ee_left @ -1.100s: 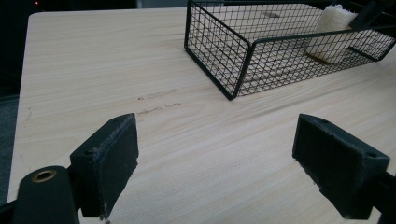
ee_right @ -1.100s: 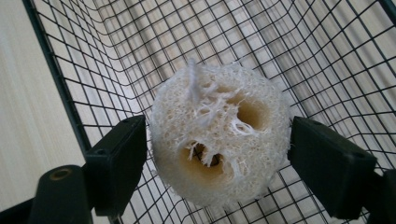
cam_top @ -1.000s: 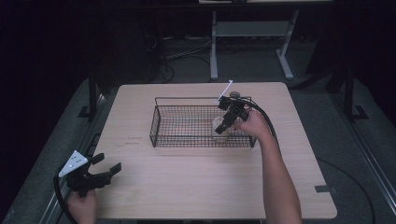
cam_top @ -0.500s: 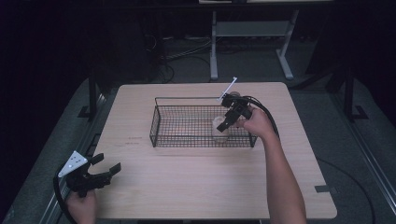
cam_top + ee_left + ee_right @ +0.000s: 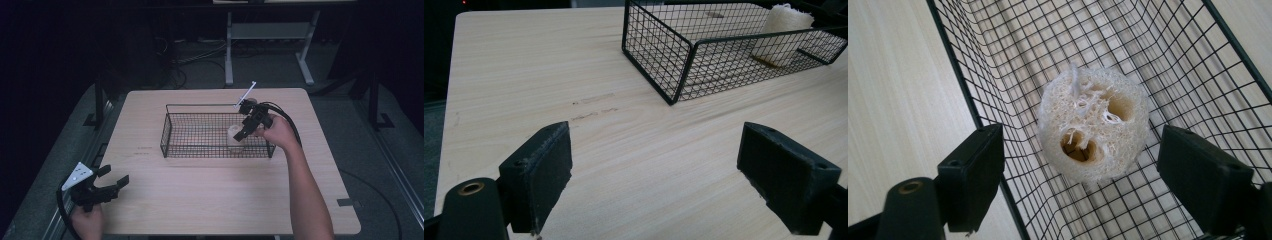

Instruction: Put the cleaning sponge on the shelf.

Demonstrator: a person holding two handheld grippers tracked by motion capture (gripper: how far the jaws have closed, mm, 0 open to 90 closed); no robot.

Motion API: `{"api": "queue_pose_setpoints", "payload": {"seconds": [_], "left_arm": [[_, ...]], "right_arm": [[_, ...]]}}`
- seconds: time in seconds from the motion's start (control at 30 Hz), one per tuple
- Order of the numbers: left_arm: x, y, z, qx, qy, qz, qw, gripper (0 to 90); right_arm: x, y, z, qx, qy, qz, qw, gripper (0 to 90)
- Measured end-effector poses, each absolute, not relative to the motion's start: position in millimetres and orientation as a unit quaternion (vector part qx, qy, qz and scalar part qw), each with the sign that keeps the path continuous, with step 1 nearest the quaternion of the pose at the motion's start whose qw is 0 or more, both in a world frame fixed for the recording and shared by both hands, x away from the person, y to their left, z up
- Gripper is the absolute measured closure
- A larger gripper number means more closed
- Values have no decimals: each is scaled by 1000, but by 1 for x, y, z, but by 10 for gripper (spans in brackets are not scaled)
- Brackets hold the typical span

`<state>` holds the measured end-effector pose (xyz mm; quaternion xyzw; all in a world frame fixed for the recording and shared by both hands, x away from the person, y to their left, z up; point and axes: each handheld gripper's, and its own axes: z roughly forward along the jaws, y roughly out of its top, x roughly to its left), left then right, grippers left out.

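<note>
Loofah (image 5: 1093, 125) standing upright inside wire basket (image 5: 172, 135), right end. Right gripper (image 5: 248, 122) above it, jaws spread wide, not touching, looks like a release. Left gripper (image 5: 102, 187) parked open at table (image 5: 210, 200) corner, out of the way

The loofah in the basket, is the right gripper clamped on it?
No, the right gripper stands open, with gaps between its jaws and the loofah.

Black grippers, blocky jaws, trailing cables, bare forearms
</note>
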<state>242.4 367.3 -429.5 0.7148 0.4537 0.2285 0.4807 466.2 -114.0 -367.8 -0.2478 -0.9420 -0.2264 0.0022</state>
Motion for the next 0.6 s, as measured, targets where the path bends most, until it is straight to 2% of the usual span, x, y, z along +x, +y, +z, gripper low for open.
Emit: {"api": "queue_pose_setpoints", "payload": {"seconds": [0.6], "left_arm": [[243, 367, -430, 716, 452, 226, 481, 138]], "right_arm": [[452, -116, -353, -238, -943, -233, -1, 177]]}}
